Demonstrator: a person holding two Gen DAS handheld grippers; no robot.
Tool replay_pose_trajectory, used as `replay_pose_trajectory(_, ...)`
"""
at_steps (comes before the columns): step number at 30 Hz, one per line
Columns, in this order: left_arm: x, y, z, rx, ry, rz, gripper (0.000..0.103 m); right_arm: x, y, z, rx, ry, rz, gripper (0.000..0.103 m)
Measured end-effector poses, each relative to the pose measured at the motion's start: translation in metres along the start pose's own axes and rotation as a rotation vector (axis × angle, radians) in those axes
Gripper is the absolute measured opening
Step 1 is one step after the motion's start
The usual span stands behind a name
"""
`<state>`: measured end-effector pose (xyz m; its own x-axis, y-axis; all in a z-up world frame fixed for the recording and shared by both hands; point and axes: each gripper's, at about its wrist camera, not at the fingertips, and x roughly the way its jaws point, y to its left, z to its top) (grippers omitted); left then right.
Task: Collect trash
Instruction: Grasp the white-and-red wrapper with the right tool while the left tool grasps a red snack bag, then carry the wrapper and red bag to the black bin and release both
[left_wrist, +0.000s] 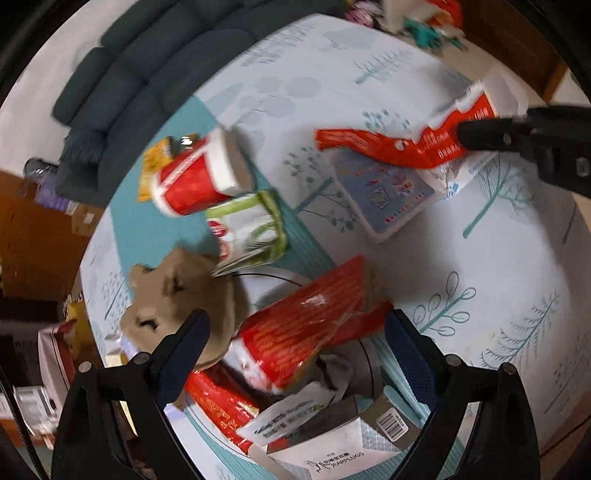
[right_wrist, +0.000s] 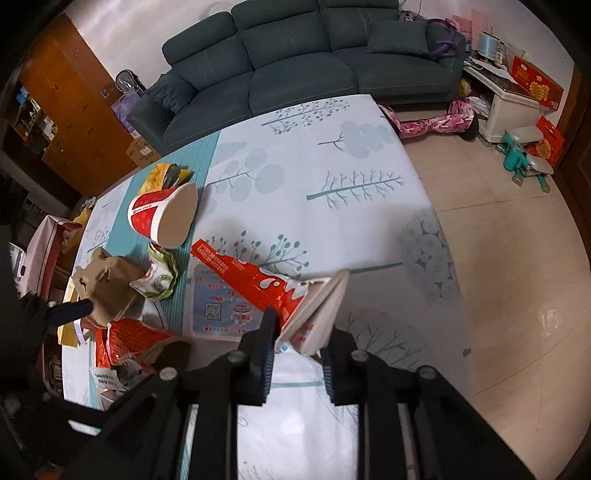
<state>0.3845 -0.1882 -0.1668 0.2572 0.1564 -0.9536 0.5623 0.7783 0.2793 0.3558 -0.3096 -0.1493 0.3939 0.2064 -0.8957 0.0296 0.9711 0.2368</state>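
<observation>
My right gripper (right_wrist: 299, 332) is shut on a flattened red and white carton (right_wrist: 266, 284) and holds it above the table; it also shows in the left wrist view (left_wrist: 424, 144). My left gripper (left_wrist: 295, 328) is open above a bin of trash, with a red wrapper (left_wrist: 306, 325) between its fingers. A red and white paper cup (right_wrist: 162, 218) lies on its side. A brown cardboard tray (right_wrist: 107, 288) and a green and white wrapper (right_wrist: 159, 275) lie beside it. A blue leaflet (right_wrist: 218, 306) lies flat under the carton.
The table (right_wrist: 332, 177) has a pale cloth with tree prints. A dark sofa (right_wrist: 295, 62) stands behind it. A yellow packet (right_wrist: 166, 175) lies past the cup. A white earplug box (left_wrist: 340, 446) sits in the bin. Tiled floor (right_wrist: 517, 258) is to the right.
</observation>
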Motion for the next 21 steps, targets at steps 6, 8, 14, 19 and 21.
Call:
replay_pose_trajectory(6, 0.016, -0.012, 0.004, 0.030, 0.048, 0.007, 0.044, -0.003, 0.001, -0.004, -0.035, 0.003, 0.014, 0.021)
replay_pose_trajectory(8, 0.010, -0.009, 0.001, 0.001, 0.032, 0.004, 0.031, -0.005, 0.000, -0.007, -0.040, 0.001, 0.019, 0.020)
replay_pose_trajectory(14, -0.020, 0.001, -0.010, -0.108, -0.043, 0.021, 0.019, -0.023, 0.000, -0.017, -0.073, -0.031, 0.029, 0.017)
replay_pose_trajectory(19, -0.056, -0.002, -0.035, -0.166, -0.113, 0.070, 0.018, -0.049, 0.002, -0.030, -0.085, -0.075, 0.045, 0.016)
replay_pose_trajectory(21, -0.073, -0.005, -0.046, -0.193, -0.139, 0.082, 0.016, -0.062, 0.003, -0.035, -0.082, -0.091, 0.053, 0.015)
